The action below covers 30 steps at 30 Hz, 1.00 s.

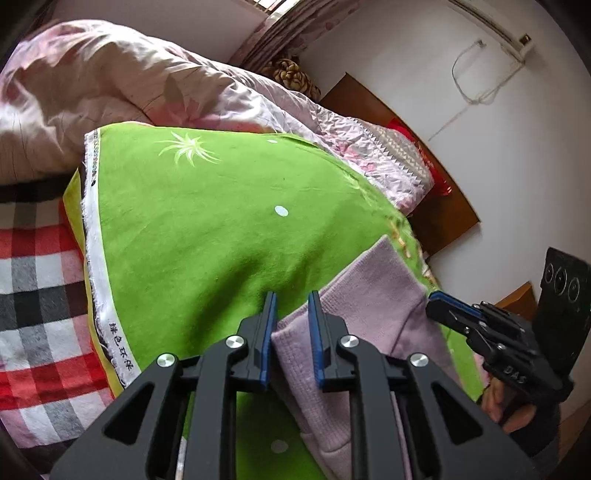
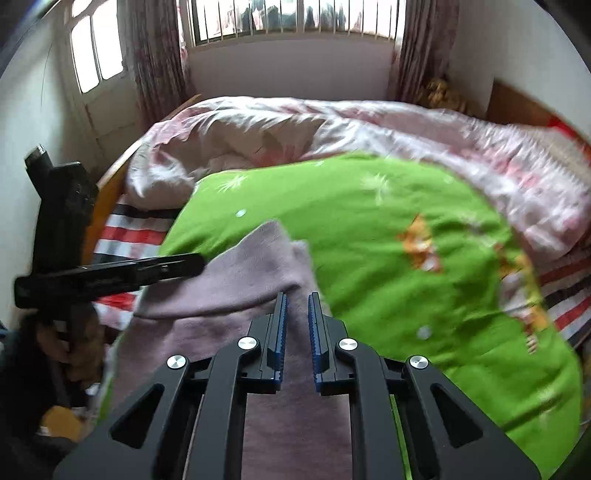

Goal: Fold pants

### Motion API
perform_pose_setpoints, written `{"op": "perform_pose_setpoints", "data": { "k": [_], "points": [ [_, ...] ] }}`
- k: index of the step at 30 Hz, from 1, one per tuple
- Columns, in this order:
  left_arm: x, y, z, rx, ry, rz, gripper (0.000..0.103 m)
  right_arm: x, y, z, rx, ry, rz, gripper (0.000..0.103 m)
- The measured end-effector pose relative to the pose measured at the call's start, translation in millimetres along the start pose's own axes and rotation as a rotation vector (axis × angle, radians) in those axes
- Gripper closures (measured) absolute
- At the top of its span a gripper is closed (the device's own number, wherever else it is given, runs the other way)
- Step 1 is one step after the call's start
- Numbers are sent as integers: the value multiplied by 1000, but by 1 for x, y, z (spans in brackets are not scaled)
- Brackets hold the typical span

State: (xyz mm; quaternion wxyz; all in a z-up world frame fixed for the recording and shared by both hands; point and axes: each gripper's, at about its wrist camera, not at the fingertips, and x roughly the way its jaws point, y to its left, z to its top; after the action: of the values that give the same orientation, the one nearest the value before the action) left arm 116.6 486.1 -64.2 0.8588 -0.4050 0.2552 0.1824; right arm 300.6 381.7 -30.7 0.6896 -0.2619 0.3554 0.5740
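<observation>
A bright green cotton sheet printed with pale starbursts and white dots (image 1: 207, 236) is seen spread over a bed, its white selvedge strip bearing dark characters (image 1: 110, 295). A crumpled pink floral quilt (image 2: 332, 125) is heaped behind it, and a red, white and grey checked blanket (image 1: 40, 317) is exposed beneath. A barred window (image 2: 288, 18) is flanked by patterned curtains (image 2: 421, 48), and a brown wooden headboard (image 1: 402, 122) is set against the white wall.

a home bedroom: bed (image 2: 110, 206), quilt (image 2: 295, 125), curtained window (image 2: 291, 18).
</observation>
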Motion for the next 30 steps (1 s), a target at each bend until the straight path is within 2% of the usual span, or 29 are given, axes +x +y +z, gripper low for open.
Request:
{"op": "perform_pose_setpoints", "data": {
  "k": [6,9,12,13,16,20,21,23,24,25,26,27,28,29,30],
  "points": [
    [2,-2,-3,32,-7,20,85,13,-9,-8,27,26,41,88],
    [3,-4,-3,48,-7,33,84,12,-11,-7,35,22,78,74],
    [5,-5,-4,51,-14,42,84,15,-4,-6,2,26,55,74],
    [5,-5,-5,54,-18,45,84,14,-2,-6,-11,20,43,83],
    [3,-7,-6,62,-28,58,84,10,4,-7,-45,-4,-13,99],
    [-11,-17,-1,83,-89,83,84,-8,8,-4,-58,-80,-95,101],
    [-14,-21,0,103,-108,98,84,-9,7,-2,-62,-83,-115,101],
    [-6,-24,1,133,-92,160,84,1,2,-2,-52,-58,-154,101],
    [4,-22,0,143,-64,213,84,11,-4,-4,-25,-30,-138,97],
    [11,-20,-2,154,-53,234,84,18,-9,-6,6,-10,-106,89],
    [12,-19,-3,161,-54,237,84,19,-12,-7,21,-9,-88,89],
    [11,-20,-3,173,-55,247,84,15,-15,-8,38,-15,-77,79],
    [9,-22,-2,178,-55,264,79,6,-19,-7,67,-8,-62,56],
    [4,-23,-1,170,-59,291,73,-4,-20,-8,83,-4,-51,45],
    [-6,-25,0,148,-75,318,57,-16,-18,-10,91,-15,-40,37]
  ]
}}
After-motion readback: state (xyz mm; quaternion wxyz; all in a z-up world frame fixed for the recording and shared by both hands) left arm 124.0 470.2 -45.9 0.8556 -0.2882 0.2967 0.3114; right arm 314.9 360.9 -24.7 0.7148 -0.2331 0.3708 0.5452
